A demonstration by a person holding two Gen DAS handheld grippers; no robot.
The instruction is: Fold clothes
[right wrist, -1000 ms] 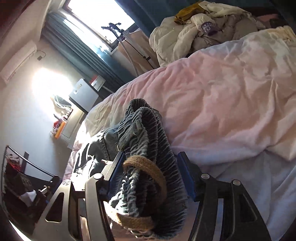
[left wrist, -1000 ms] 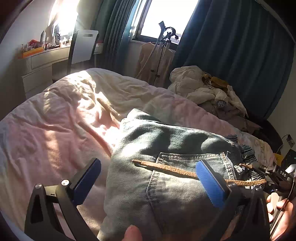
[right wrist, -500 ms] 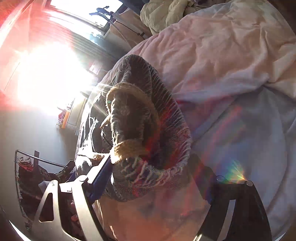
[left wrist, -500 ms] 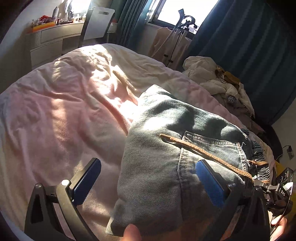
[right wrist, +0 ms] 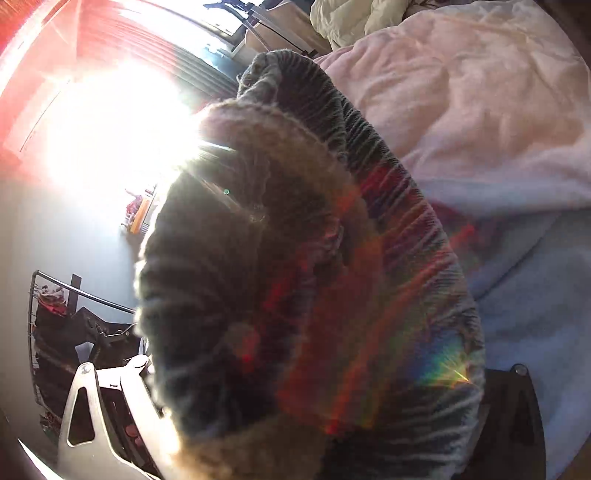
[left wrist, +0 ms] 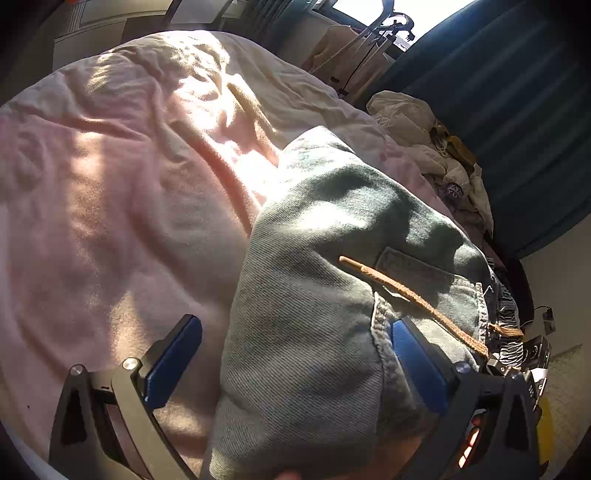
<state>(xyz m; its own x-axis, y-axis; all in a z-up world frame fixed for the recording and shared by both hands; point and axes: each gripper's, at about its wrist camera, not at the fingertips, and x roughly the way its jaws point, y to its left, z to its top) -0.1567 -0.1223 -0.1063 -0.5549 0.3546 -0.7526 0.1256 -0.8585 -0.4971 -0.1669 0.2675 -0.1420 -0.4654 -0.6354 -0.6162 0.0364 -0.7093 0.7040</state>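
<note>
Folded blue denim shorts (left wrist: pixel 332 295) with a brown drawstring (left wrist: pixel 413 299) lie on the pink blanket (left wrist: pixel 110 221). My left gripper (left wrist: pixel 295 343) stands wide open astride their near edge. Its right pad (left wrist: pixel 417 365) is under the pocket cloth, and its left pad (left wrist: pixel 173 362) is clear of the denim. In the right wrist view the ribbed elastic waistband (right wrist: pixel 388 206) and cord loop (right wrist: pixel 295 147) fill the middle. My right gripper (right wrist: pixel 314 369) is opening, with the waistband bunched between its spread fingers. Its pads are hidden by the cloth, and sun glare washes out the left side.
A heap of pale clothes (left wrist: pixel 436 155) sits at the far side of the bed by the dark blue curtain (left wrist: pixel 524 129). A stand (left wrist: pixel 384 26) is at the window. A rack with dark garments (right wrist: pixel 55 325) stands left of the right gripper. A fingertip (left wrist: pixel 288 474) shows at the bottom edge.
The right gripper's jaws have spread off the waistband, which now looms closer to the lens. Both grippers have sunk toward the bed. The left view has rolled and tipped down.
</note>
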